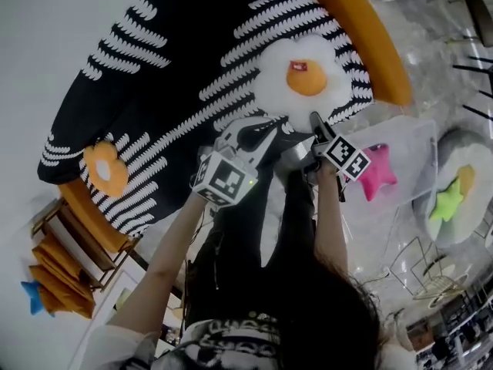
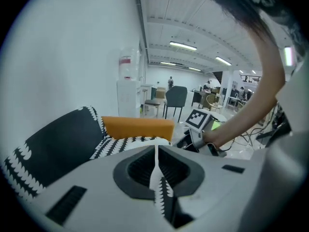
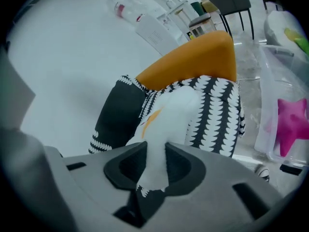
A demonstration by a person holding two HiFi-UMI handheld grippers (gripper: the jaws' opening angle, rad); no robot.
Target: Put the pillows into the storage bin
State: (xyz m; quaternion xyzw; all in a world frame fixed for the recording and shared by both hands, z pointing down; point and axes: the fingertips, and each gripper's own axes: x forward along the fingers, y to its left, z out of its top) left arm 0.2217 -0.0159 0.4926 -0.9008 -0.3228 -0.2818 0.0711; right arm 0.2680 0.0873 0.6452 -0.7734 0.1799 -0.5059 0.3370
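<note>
Egg pillow [image 1: 304,74] lies face-up on sofa [image 1: 177,91] seat, yolk to ceiling; roundish, no real long axis. Its near edge sits btwn the R gripper [image 3: 154,153] jaws, clamped on the white plush; rest stretches away toward the orange backrest [image 3: 193,57]. L gripper [image 2: 155,158] jaws pinch a thin patterned fabric fold [image 2: 161,190]; can't tell if pillow hem or sofa cover. Storage bin [image 1: 420,141] stands right of the sofa, pink star pillow [image 1: 377,172] inside.

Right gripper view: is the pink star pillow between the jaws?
No, the right gripper grips the white egg pillow; the pink star lies apart.
</note>
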